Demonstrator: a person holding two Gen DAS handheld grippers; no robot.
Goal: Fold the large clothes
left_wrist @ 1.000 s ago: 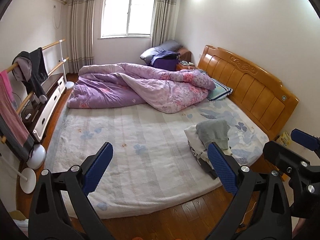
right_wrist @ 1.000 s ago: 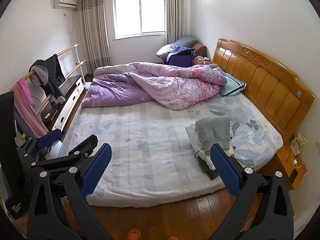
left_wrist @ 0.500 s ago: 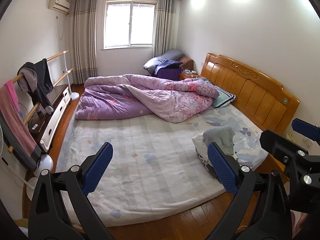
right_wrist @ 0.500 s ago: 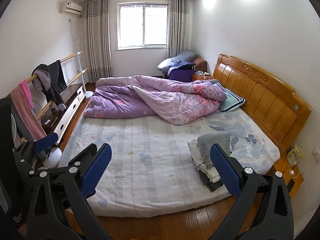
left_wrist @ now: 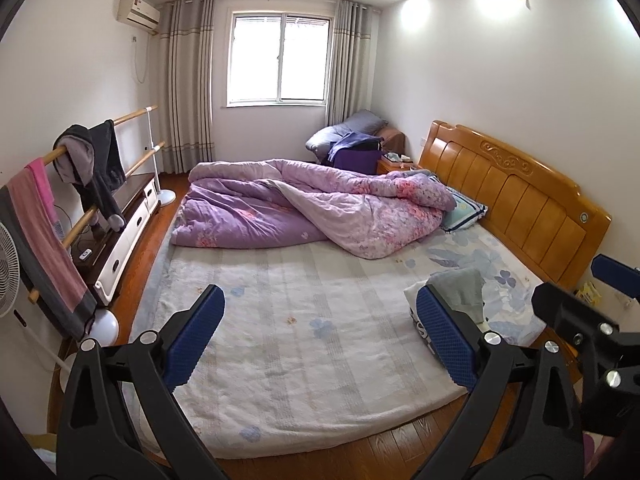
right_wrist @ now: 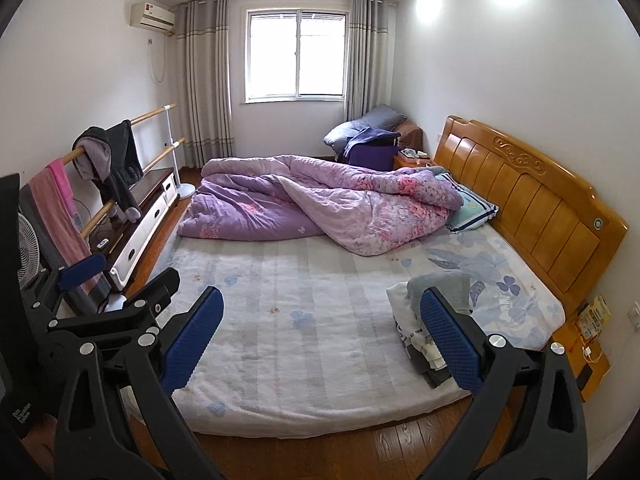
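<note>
Hard to read the pile of clothes (left_wrist: 460, 292) properly from the left camera, since the left gripper (left_wrist: 320, 340) has its right-hand pad parked right over the near end of it. All you get there is a grey piece on top and a sliver of white with dark print underneath. The right camera does a bit better: the pile (right_wrist: 436, 296) pokes out to the left of the right gripper (right_wrist: 322, 340) and its right-hand pad, and you can see it's a stack, grey on top, white printed fabric below, then something dark at the bottom. Can't tell what garments they are or how many.

Both grippers are spread wide with nothing between the pads, held up off the bed (left_wrist: 300, 320), which stretches out ahead of them. The pile sits ahead and to the right of each one, near the bed's front right edge.

Each camera catches the other gripper at its edge, only partly in frame. The right view shows the small shelf (right_wrist: 588, 344) by the headboard (right_wrist: 532, 204); in the left view that spot is mostly covered.

Further ahead, a rumpled purple quilt (left_wrist: 312, 204) fills the far half of the bed, and off to the left a rack (left_wrist: 80, 184) has dark and pink clothes draped over it.
</note>
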